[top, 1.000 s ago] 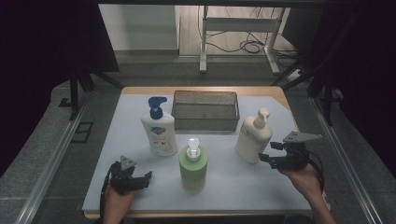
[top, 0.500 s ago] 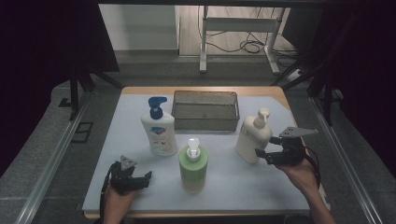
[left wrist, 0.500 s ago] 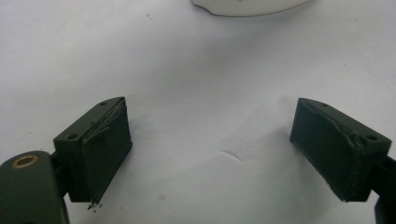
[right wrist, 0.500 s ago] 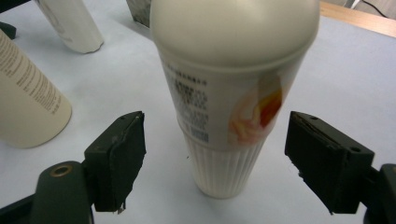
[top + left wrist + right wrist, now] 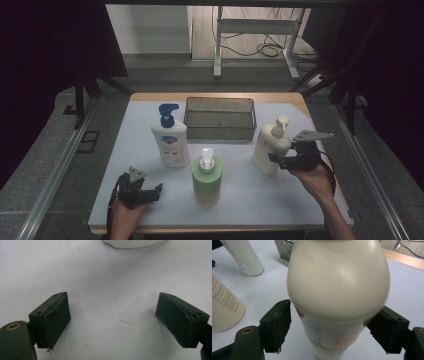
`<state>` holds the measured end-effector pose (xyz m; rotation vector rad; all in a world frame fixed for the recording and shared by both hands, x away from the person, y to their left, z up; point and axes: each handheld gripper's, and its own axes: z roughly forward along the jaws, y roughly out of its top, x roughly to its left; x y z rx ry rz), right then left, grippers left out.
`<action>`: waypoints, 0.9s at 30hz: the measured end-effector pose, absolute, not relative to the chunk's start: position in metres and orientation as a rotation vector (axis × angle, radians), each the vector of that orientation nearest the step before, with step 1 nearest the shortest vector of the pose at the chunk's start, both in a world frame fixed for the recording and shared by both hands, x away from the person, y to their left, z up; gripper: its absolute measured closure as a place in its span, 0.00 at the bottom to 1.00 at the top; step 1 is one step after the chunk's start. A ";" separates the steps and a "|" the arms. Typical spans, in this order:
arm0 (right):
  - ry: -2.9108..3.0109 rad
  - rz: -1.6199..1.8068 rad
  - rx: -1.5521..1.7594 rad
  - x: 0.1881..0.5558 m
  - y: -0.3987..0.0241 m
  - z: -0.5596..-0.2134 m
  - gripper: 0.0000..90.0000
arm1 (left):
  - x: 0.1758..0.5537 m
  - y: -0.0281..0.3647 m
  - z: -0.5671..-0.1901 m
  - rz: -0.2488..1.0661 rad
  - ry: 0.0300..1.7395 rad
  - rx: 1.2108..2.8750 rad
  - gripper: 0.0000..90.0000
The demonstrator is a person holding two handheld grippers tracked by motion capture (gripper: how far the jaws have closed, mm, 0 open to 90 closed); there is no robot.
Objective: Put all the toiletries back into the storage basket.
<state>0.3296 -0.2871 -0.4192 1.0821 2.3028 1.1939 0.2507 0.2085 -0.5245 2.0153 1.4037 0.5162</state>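
- The fingers (image 5: 275, 326) of the right gripper (image 5: 329, 327) stand on either side of the cream bottle (image 5: 338, 290), low on its body. The left pad is at the bottle's wall; the bottle's bulge hides the inner face of the right one, so contact there cannot be told. They have just eased a little closer, with the bottle between them.
- In the high view the right gripper (image 5: 292, 160) comes in level from the right and meets the cream bottle (image 5: 270, 147), which stands upright on the table (image 5: 240, 185) near its right edge.
- The fingers (image 5: 53, 320) of the left gripper (image 5: 120, 322) are wide apart with nothing between them, just above the bare white table top (image 5: 112, 282).
- The left gripper (image 5: 137, 190) sits near the front left corner of the table.
- A green bottle (image 5: 206, 177) stands between the two grippers, toward the front.
- A white bottle with a blue pump (image 5: 171, 137) stands behind the left gripper.
- A wire basket (image 5: 220, 118) sits at the back middle, behind the bottles.
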 end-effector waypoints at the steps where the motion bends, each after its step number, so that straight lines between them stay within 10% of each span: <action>1: 2.301 1.196 1.081 0.330 -0.286 -0.419 0.26 | 0.251 0.208 -0.525 0.517 1.404 2.015 0.13; 27: 2.281 1.169 1.076 0.344 -0.275 -0.422 0.40 | 0.251 0.208 -0.524 0.516 1.404 2.016 0.13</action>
